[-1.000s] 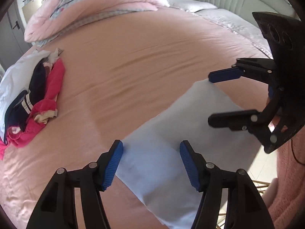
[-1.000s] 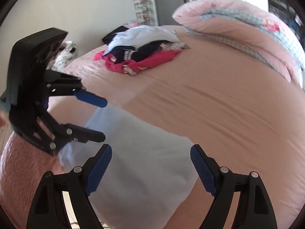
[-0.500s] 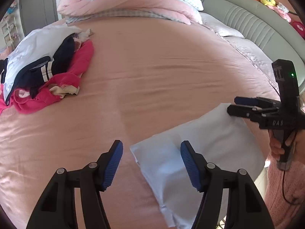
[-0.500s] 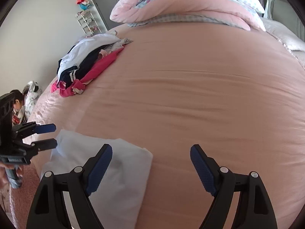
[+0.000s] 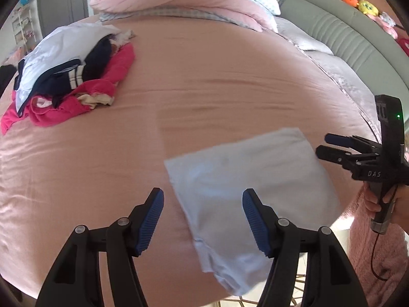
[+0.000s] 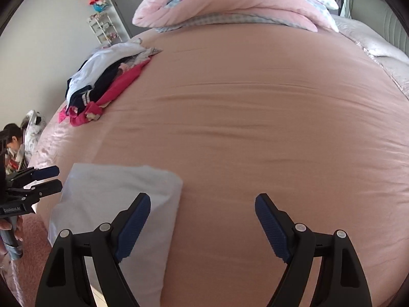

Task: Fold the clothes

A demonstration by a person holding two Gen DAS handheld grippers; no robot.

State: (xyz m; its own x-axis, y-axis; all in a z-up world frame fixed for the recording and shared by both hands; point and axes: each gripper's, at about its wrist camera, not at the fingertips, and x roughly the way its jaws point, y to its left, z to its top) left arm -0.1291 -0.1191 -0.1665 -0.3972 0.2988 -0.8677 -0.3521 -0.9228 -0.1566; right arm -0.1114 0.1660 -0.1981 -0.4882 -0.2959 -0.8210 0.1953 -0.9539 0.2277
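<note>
A light blue folded garment (image 5: 245,179) lies flat at the near edge of the pink bed (image 5: 217,81). My left gripper (image 5: 203,221) hovers open over the garment's near left corner, nothing between its blue pads. My right gripper (image 6: 203,227) is open too, above bare sheet just right of the garment (image 6: 115,197). In the left wrist view the right gripper (image 5: 323,144) sits off the garment's right edge, held by a hand. The left gripper (image 6: 55,179) shows at the garment's left edge in the right wrist view. Neither touches the cloth.
A heap of unfolded clothes (image 5: 69,76), white, navy and magenta, lies at the far left of the bed. A rolled pink duvet (image 5: 179,0) spans the far side. A grey padded headboard (image 5: 345,38) runs along the right. A pink fluffy sleeve (image 5: 370,243) is at the bed's edge.
Both grippers have drawn back and apart from the light blue garment and rolled. The garment stays flat on the bed, and more of the bed and the clothes heap shows.
</note>
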